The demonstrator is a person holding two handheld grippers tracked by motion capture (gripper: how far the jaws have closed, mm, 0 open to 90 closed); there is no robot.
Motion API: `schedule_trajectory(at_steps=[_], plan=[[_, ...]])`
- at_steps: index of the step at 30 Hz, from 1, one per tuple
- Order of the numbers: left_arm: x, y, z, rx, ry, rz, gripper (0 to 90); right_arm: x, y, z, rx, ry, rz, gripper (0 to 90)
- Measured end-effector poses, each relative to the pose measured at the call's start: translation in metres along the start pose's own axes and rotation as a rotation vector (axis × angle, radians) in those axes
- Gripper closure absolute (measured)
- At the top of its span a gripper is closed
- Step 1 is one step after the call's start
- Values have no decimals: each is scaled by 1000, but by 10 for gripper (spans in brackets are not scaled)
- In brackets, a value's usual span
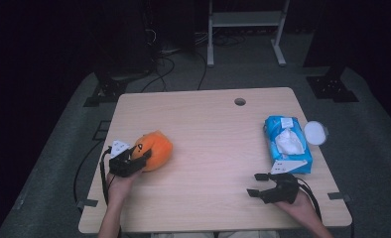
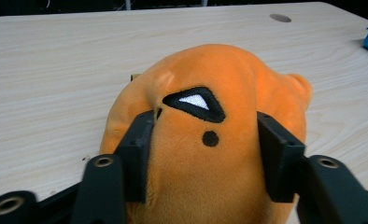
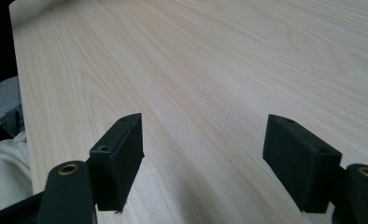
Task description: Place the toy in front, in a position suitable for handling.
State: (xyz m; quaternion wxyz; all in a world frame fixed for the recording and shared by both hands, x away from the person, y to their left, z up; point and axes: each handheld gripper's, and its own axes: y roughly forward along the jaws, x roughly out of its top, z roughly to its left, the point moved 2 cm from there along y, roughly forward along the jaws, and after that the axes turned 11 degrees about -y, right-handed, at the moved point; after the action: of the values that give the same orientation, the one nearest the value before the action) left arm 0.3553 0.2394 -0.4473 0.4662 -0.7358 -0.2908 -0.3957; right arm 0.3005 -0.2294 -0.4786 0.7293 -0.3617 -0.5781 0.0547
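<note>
An orange plush toy with a black and white eye patch lies on the left part of the wooden table. My left gripper reaches it from the near side and is shut on it. In the left gripper view the two black pads press into the sides of the plush toy. My right gripper rests low near the front right of the table, pointing left. Its jaws stand wide apart, and in the right gripper view my right gripper has only bare table between them.
A blue pack of wipes lies at the right side, just beyond the right gripper, with a round white lid beside it at the table's edge. A cable hole sits near the far edge. A metal stand and cables are on the floor behind.
</note>
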Motion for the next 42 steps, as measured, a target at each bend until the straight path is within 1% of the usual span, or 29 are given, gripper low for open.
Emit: schedule_trajectory(at_steps=[3, 6, 9, 13, 16, 18, 19, 23, 25, 29, 33, 36, 42], plan=[[2, -2, 2, -13, -34, -18, 499, 0, 0, -1, 3, 3, -1, 277], [3, -3, 2, -20, -41, -31, 514, 0, 0, -1, 6, 1, 1, 277], [5, -5, 2, -35, -60, -43, 520, 0, 0, -1, 9, 6, 0, 277], [7, -8, -1, -49, -65, -56, 527, 0, 1, -1, 9, 3, 2, 277], [10, -11, -4, -67, -75, -80, 530, 0, 1, 0, 7, 2, 1, 277], [11, -12, -5, -74, -76, -84, 532, 0, 1, -1, 7, 2, 1, 277], [13, -13, -8, -90, -80, -95, 532, -1, 1, -1, 7, 4, 2, 276], [17, -17, -18, -131, -70, -108, 532, -1, 1, -1, 3, 1, 5, 277], [19, -18, -27, -163, -58, -114, 532, -1, 1, -2, 1, 6, 4, 277], [23, -19, -45, -213, -30, -123, 532, -1, 0, -2, -6, 3, 7, 277], [22, -20, -63, -253, -10, -133, 532, -1, -2, -3, -13, 4, 3, 277], [19, -16, -75, -268, 22, -119, 532, -1, -2, -4, -17, 1, 3, 277], [11, -8, -93, -316, 38, -83, 532, -1, -5, -5, -32, -4, 7, 277]])
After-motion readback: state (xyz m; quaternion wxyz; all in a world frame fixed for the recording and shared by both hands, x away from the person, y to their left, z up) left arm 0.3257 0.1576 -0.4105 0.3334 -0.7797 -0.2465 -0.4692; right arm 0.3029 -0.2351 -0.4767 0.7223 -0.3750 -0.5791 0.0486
